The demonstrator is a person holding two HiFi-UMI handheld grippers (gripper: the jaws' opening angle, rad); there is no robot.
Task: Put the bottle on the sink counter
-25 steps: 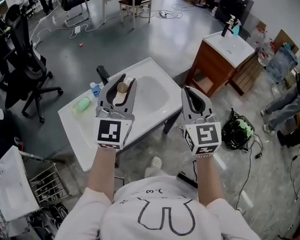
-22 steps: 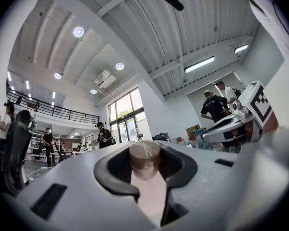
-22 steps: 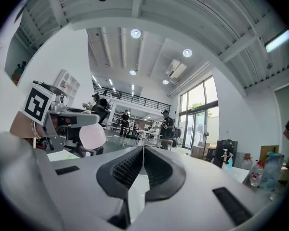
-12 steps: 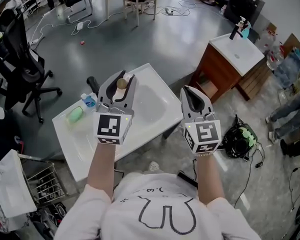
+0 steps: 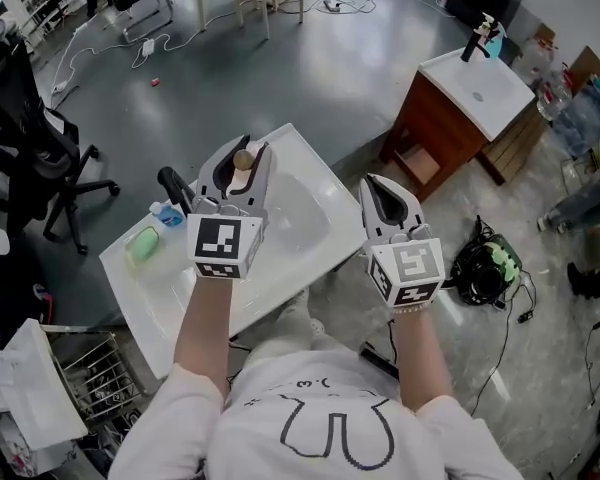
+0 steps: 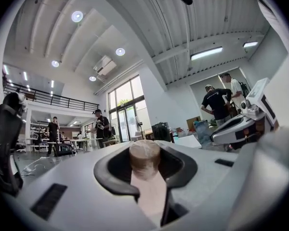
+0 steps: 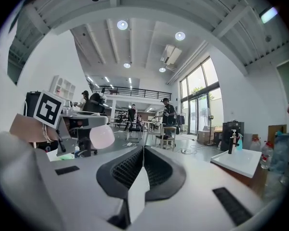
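Nothing readable — only square markers [image 5: 220, 250] (black-on-white) on left gripper [image 5: 244, 151], right gripper [image 5: 378, 183].

Bottle [image 6: 147, 182]: body was pale pink, cap tan and cork-like. Left gripper [image 5: 246, 148] and right gripper [image 5: 376, 180]: shells were light grey, jaw linings black, cube faces white with black square markers. Sink counter [image 5: 320, 253] was plain white. Tap [image 5: 173, 188] was black. Soap [image 5: 143, 244] was light green. Small container [image 5: 168, 215] beside it was blue and white. Cabinet [image 5: 430, 138] was red-brown wood under a white top. Floor [image 5: 310, 68] was grey, paler and mottled nearer the person. Shirt [image 5: 320, 408] was white with a black outline drawing. Chair [image 5: 25, 118] was black.
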